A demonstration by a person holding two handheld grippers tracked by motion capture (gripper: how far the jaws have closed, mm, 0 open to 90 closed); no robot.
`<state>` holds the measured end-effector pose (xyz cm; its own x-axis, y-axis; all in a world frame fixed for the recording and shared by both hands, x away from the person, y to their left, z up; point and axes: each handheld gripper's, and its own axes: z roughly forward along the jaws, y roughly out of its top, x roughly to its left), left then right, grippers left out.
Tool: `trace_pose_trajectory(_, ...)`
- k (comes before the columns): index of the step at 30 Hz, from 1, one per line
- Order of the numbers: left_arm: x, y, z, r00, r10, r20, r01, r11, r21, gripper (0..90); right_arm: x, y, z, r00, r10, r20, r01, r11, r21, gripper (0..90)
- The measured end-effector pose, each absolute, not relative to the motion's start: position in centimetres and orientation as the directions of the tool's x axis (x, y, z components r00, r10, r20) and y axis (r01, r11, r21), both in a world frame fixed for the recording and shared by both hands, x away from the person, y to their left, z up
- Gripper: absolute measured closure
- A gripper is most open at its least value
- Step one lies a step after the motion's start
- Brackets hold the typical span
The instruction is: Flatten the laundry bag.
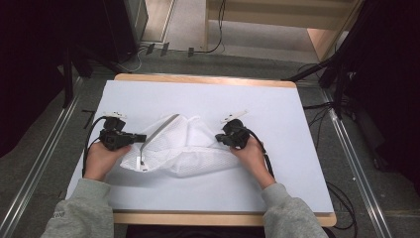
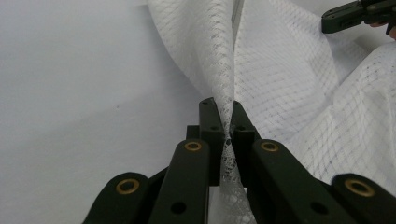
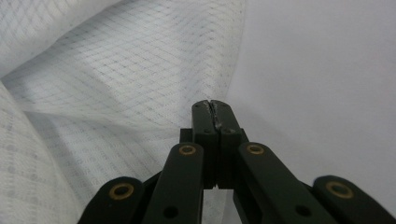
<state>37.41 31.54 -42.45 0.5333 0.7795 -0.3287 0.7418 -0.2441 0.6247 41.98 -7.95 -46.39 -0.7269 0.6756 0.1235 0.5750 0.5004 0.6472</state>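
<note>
1. Writing: none readable on the bag, grippers or desk. Small dark print on the person's left grey sleeve point(image 1: 74, 213), too small to read.
2. Mesh bag point(image 1: 184, 146): white, see-through netting with a fine diamond/grid weave, crumpled and bunched into a low mound. Grey zipper strip point(image 1: 157, 133) runs diagonally across its left part from the far peak down to the near-left edge, with a small pull tab at the near end.
3. Position: bag lies on the white desk point(image 1: 277, 109) at mid-desk, slightly near of centre, between the two grippers.
4. Left gripper point(image 1: 141, 137): at the bag's left edge, held in the left hand point(image 1: 101, 158). In the left gripper view the jaws are closed down on a fold of mesh; the netting passes straight between them and rises taut from the tips.
5. Right gripper point(image 1: 219, 138): at the bag's right edge, held in the right hand point(image 1: 252, 154). In the right gripper view the jaws are pressed together, with a thin edge of mesh apparently caught at the tips; bag fabric spreads left, bare desk to the right.
6. Right gripper tip also shows at the top right corner of the left gripper view, at the bag's other side.
7. Surroundings: wooden desk edge, grey floor point(image 1: 44, 148) with cables, dark stands to both sides.
</note>
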Motion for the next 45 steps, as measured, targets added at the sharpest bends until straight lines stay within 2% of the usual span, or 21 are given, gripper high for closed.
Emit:
trace_pose_trajectory(8,36.8,32.0,-42.1,0.516,0.783,-0.347,0.735,-0.197,0.648,89.1,43.4,-12.1,-44.8,-0.652,0.743,0.152,0.610,0.394,0.688,90.0)
trace_pose_trajectory(15,35.8,31.1,-42.3,0.533,0.774,-0.342,0.733,-0.221,0.643,88.8,44.6,-15.2,-44.4,-0.598,0.786,0.158,0.634,0.343,0.693,90.0)
trace_pose_trajectory(24,34.3,30.3,-42.9,0.539,0.738,-0.405,0.757,-0.214,0.617,89.4,45.9,-16.2,-44.6,-0.562,0.811,0.161,0.650,0.314,0.692,90.0)
trace_pose_trajectory(29,33.6,30.1,-43.2,0.542,0.738,-0.401,0.766,-0.238,0.597,87.7,46.7,-15.6,-44.9,-0.548,0.825,0.138,0.641,0.308,0.703,90.0)
trace_pose_trajectory(32,33.4,30.3,-43.5,0.532,0.755,-0.383,0.773,-0.249,0.583,75.3,47.2,-15.3,-45.4,-0.548,0.822,0.154,0.651,0.305,0.695,89.2)
trace_pose_trajectory(34,33.3,30.5,-43.6,0.527,0.765,-0.371,0.771,-0.247,0.587,69.2,47.3,-15.2,-45.4,-0.549,0.819,0.166,0.652,0.295,0.699,79.5)
trace_pose_trajectory(39,33.3,31.0,-42.8,0.522,0.789,-0.324,0.748,-0.241,0.618,57.1,46.3,-15.3,-44.1,-0.568,0.804,0.178,0.636,0.290,0.715,73.0)
trace_pose_trajectory(45,33.7,30.8,-41.7,0.538,0.788,-0.301,0.713,-0.235,0.660,49.8,43.3,-15.7,-43.1,-0.608,0.778,0.160,0.597,0.315,0.738,72.2)
